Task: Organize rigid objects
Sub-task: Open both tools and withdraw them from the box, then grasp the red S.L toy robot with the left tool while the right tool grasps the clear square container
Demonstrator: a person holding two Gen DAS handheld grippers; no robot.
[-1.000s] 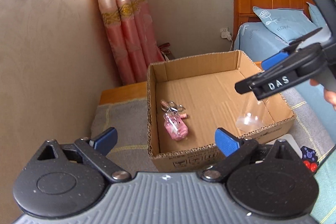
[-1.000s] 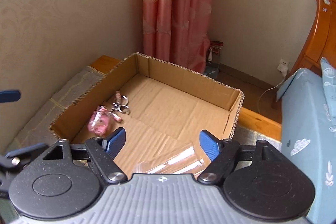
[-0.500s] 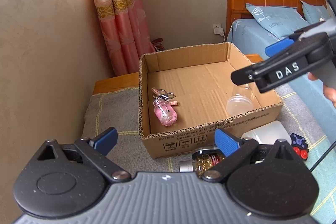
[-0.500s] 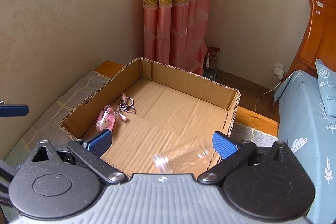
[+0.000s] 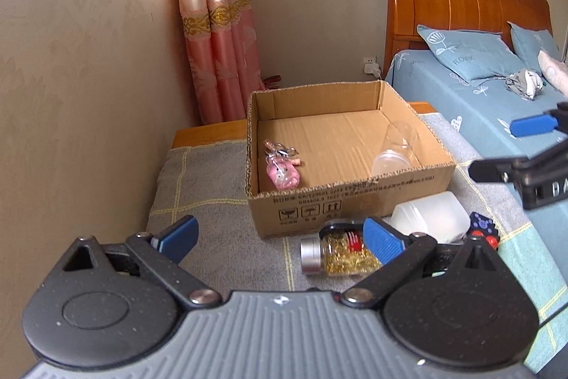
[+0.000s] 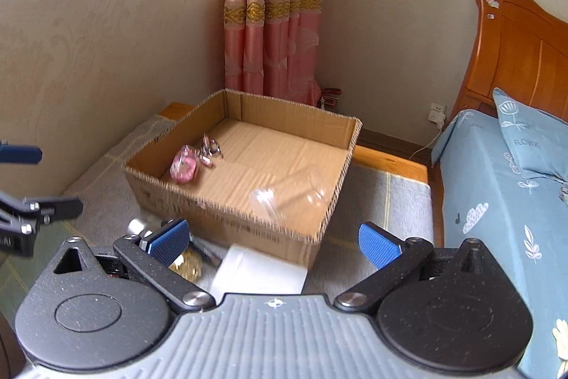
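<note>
Left wrist view: the small glass jar of gold pins with a metal lid lies on its side on the grey blanket just before the open cardboard box; likely hard, slippery and breakable, best gripped across its body. Beside it sits a white translucent plastic tub. The box holds a pink keychain charm and a clear plastic cup. Left gripper and right gripper both gape empty

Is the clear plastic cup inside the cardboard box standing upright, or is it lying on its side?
On its side. The clear cup lies on the floor of the cardboard box, one round end facing the near wall.
</note>
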